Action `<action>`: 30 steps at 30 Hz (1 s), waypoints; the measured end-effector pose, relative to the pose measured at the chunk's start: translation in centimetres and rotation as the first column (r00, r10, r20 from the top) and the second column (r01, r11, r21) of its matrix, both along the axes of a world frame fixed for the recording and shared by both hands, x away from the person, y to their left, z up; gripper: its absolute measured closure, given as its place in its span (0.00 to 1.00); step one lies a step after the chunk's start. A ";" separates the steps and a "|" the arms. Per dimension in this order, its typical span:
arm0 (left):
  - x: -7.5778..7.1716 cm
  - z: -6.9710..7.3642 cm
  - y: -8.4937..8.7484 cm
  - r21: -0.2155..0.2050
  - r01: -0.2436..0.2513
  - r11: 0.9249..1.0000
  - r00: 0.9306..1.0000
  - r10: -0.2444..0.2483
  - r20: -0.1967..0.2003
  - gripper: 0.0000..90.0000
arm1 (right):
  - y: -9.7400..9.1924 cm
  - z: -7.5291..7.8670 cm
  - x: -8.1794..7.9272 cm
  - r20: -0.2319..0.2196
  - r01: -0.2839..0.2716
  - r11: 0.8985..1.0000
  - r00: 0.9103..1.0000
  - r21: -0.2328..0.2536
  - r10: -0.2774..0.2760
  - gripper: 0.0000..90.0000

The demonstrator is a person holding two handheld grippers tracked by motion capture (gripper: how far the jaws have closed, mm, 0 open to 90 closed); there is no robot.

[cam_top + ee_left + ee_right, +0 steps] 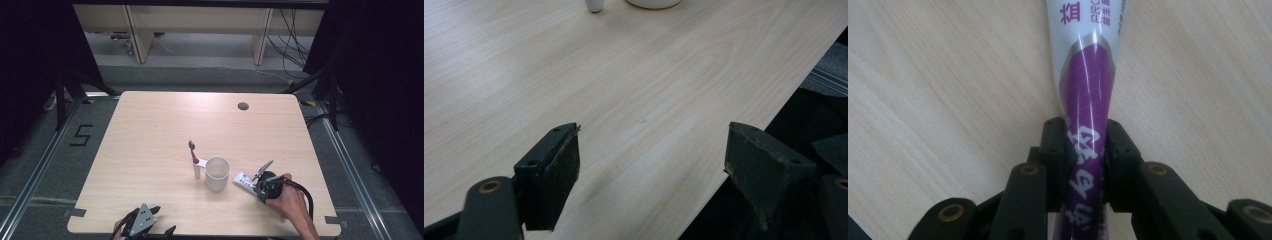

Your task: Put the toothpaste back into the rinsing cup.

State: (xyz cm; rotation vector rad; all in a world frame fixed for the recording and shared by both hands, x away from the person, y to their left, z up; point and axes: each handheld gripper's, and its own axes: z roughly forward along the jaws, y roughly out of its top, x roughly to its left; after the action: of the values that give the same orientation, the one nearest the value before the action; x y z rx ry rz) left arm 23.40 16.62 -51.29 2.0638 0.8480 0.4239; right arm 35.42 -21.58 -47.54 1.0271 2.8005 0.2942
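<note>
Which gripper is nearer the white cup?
Right. The right gripper sits just right of the white cup, fingers shut on the toothpaste tube. The left gripper waits open at the table's near edge.

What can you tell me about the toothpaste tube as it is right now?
The toothpaste tube is a soft, glossy plastic tube, white toward its far end with printed characters, purple with white characters toward the near end. It lies flat on the wooden table, just right of the white cup and apart from it. The right tool is shut on its purple part, both pads pressing its sides.
</note>
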 end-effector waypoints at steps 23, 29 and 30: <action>0.0 0.1 0.1 0.021 0.016 1.000 1.000 -0.016 0.000 0.24 | 0.2 0.0 0.7 -0.026 -0.114 0.993 0.993 -0.028 0.113 0.85; -0.1 0.0 0.0 -0.010 0.001 1.000 1.000 -0.001 -0.004 0.24 | -0.2 0.6 0.4 -0.014 -0.090 0.996 0.996 0.025 0.090 0.85; 0.0 0.0 -0.1 -0.022 -0.001 1.000 1.000 0.001 0.002 0.24 | -0.4 0.7 0.4 -0.007 -0.088 0.996 0.996 0.034 0.088 0.85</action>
State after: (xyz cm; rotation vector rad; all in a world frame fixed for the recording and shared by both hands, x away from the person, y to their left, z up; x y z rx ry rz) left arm 23.38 16.53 -51.31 2.0422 0.8491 0.4160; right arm 35.87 -21.95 -46.79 0.9146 2.8623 0.3488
